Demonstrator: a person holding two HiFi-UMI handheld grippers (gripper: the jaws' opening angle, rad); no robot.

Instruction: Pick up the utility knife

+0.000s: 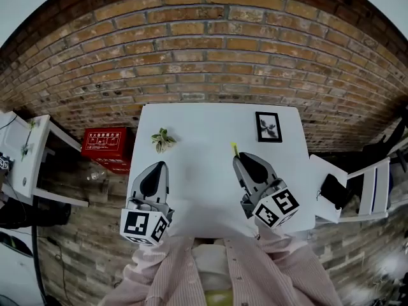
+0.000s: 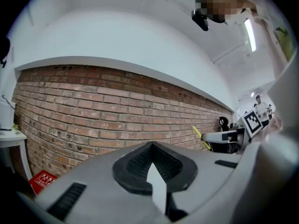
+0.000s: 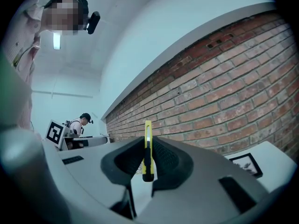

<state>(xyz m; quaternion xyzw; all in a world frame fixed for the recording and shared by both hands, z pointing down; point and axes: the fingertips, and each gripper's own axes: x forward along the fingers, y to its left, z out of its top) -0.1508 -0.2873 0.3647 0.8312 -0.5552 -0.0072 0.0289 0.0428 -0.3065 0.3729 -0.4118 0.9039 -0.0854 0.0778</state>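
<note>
Brick walling stands behind the white square counter [image 1: 210, 126], over which both grippers are held. The slim yellow plastic utility knife [image 3: 147, 148] is clamped edge-on between the jaws of the right gripper [image 1: 238, 160], apparently raised clear of the counter. The left gripper [image 2: 150, 146] is seen with its jaws together on nothing. The knife is judged light, stiff and smooth-sided – likely to slip – so a hold at mid-body, away from the blade end, is favoured.

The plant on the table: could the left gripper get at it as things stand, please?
Probably yes. The plant lies on the bare table just ahead of the left gripper, with nothing between them. That gripper holds nothing, though its jaws are together and would have to open first.
</note>
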